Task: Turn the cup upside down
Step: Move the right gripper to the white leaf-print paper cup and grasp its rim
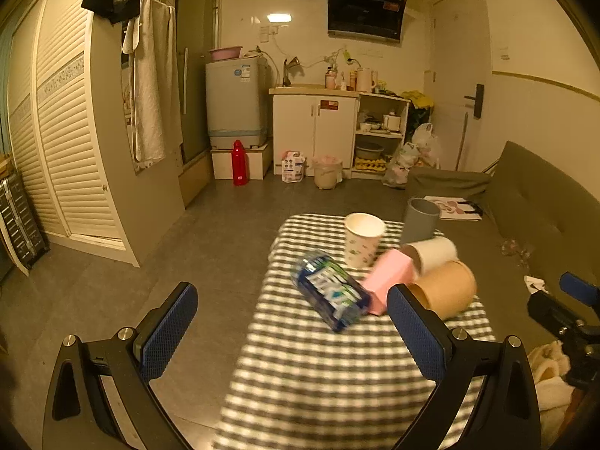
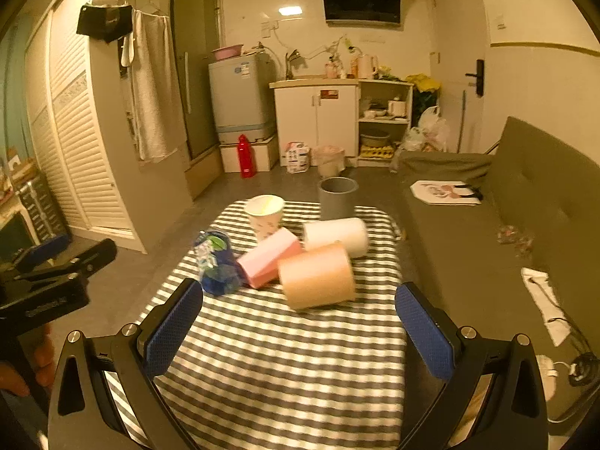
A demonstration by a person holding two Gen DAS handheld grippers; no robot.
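Note:
A white paper cup (image 1: 363,239) with a small floral print stands upright, mouth up, at the far side of the striped table; it also shows in the right wrist view (image 2: 264,215). A grey cup (image 1: 420,221) stands upright behind it, also seen in the right wrist view (image 2: 337,197). My left gripper (image 1: 292,332) is open and empty, low over the table's near left corner. My right gripper (image 2: 300,332) is open and empty over the near part of the table, well short of the cups.
On the grey-and-white striped tablecloth (image 2: 285,367) lie a tan cylinder (image 2: 317,276), a white roll (image 2: 335,235), a pink box (image 2: 268,257) and a blue packet (image 2: 217,262). A green sofa (image 2: 525,206) runs along the right. Bare floor (image 1: 131,262) lies to the left.

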